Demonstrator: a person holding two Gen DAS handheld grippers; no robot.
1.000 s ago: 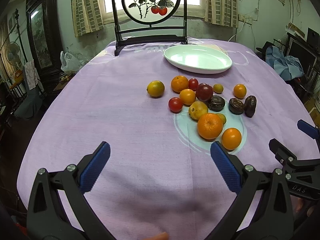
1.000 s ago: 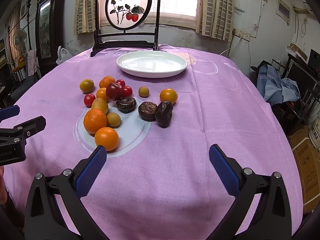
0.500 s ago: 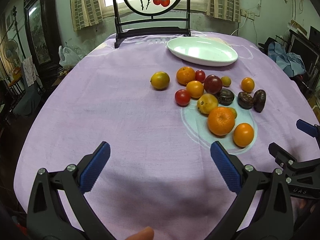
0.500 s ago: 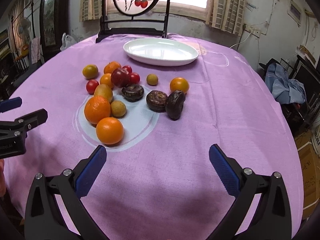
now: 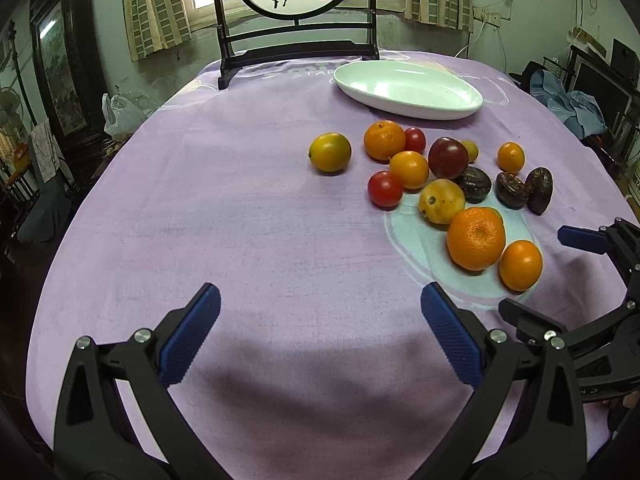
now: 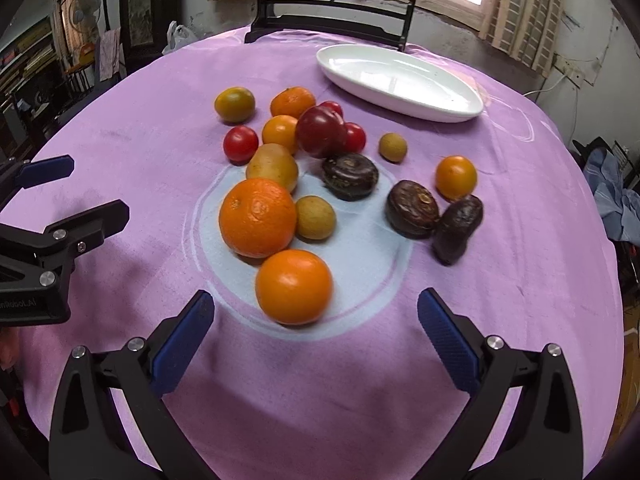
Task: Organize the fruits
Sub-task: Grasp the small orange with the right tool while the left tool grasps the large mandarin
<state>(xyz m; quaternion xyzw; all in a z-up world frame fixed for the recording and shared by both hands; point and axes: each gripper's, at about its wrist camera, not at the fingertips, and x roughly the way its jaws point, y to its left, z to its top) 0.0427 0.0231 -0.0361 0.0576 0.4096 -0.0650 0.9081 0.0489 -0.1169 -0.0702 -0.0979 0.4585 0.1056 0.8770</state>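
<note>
Fruit is all loose on the purple tablecloth (image 6: 500, 320), bunched up just in front of the white oval plate (image 6: 452, 110), which has nothing in it, so I'd say sorting hasn't started.

Both tools are gaping wide and holding nothing. The right gripper (image 6: 316, 324) sits nearest to the small orange (image 6: 294, 286), the fruit farthest from the plate, with the big mandarin (image 6: 258, 223) touching it on the plate side. The left gripper (image 5: 320, 322) is over bare cloth, well off to the side of the pile.

What could go wrong, in my opinion: everything here is round and packed tight. If the right one closes on that small orange, a finger will probably bump the mandarin and send it rolling into the rest. Off-center pinch and the orange squirts out too.

View differences: the right wrist camera shows a small yellowish fruit (image 6: 315, 217) tucked behind the mandarin, which the left one hides. The left camera shows the right gripper from the side, hovering next to the pile.
</note>
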